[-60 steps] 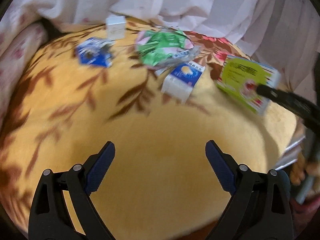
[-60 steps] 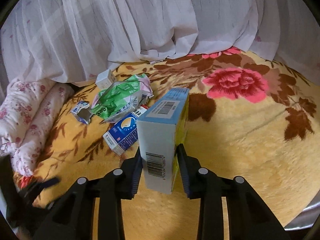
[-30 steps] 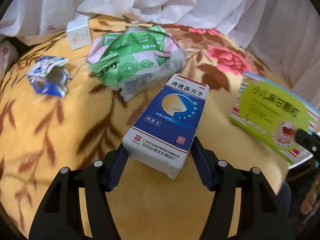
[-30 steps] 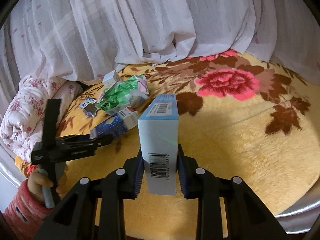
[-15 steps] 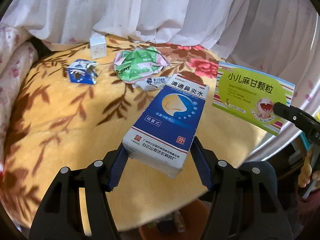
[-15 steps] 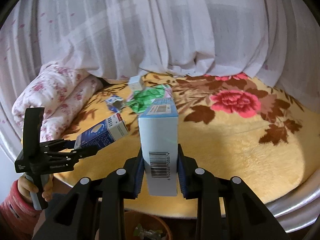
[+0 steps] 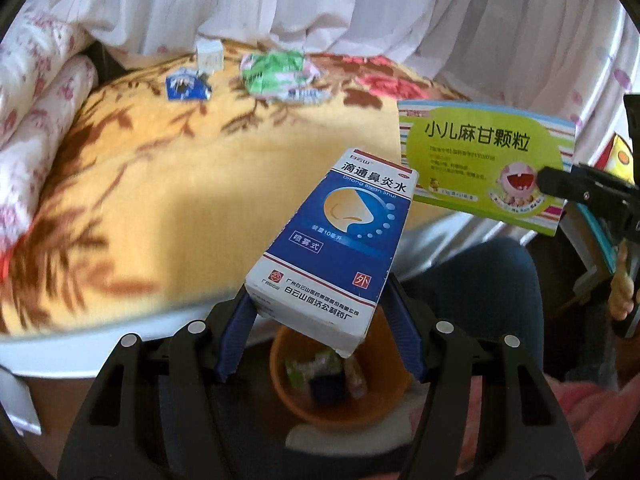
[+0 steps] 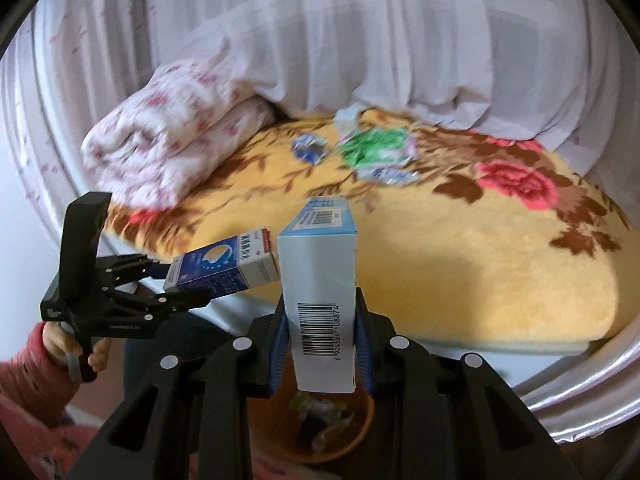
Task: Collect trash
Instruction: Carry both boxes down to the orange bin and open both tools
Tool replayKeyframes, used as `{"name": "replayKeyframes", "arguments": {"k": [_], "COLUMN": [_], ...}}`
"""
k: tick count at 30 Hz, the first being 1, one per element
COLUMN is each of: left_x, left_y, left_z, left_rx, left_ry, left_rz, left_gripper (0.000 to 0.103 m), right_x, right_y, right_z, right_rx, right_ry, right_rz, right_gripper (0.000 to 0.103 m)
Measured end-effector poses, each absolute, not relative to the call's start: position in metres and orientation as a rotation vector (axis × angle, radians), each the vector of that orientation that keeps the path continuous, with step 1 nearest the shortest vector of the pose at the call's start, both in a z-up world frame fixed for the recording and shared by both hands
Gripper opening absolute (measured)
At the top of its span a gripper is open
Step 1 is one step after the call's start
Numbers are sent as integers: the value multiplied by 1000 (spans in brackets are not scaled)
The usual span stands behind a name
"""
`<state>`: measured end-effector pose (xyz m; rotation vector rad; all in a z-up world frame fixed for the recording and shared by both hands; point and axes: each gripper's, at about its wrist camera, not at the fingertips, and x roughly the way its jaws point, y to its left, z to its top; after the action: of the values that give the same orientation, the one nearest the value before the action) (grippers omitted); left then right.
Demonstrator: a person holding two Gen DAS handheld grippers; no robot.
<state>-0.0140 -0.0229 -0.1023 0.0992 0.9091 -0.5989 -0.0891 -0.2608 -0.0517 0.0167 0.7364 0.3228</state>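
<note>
Hovering both boxes above the orange bin (image 7: pixel 304 404) at six o'clock: left gripper (image 7: pixel 316 328) clamps the blue box (image 7: pixel 332 248), right gripper (image 8: pixel 320 344) pinches the green box (image 8: pixel 316 280); center each before releasing.

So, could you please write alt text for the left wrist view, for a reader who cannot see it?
The left tool grips a blue nasal-spray box above an orange bin that already holds trash. At right, the right tool holds a green medicine box. Behind, a crumpled green wrapper, a blue scrap and a small white box lie on the yellow floral blanket.
</note>
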Motion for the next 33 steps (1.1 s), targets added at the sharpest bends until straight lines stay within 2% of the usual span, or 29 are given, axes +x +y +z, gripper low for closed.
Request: {"name": "replayKeyframes", "arguments": {"k": [13,27,33], "left_x": [-32,-2,9], "left_y": [-24,-59,-74], "left_z": [-202,-301,-323], "left_rx": [123,179,219], "left_ry": [1189,1491,1550], "left_rz": [-539,-462,-455], "left_gripper": [61,61,61], "right_x": [-104,-62,-43], "right_y": [-227,-230,-229], "right_z": [-118,-218,-248], "right_rx": [-62,-22,-24], "right_ry": [964,1213,1278], "right_rz": [424,348,327], "right_gripper": [29,29,29]}}
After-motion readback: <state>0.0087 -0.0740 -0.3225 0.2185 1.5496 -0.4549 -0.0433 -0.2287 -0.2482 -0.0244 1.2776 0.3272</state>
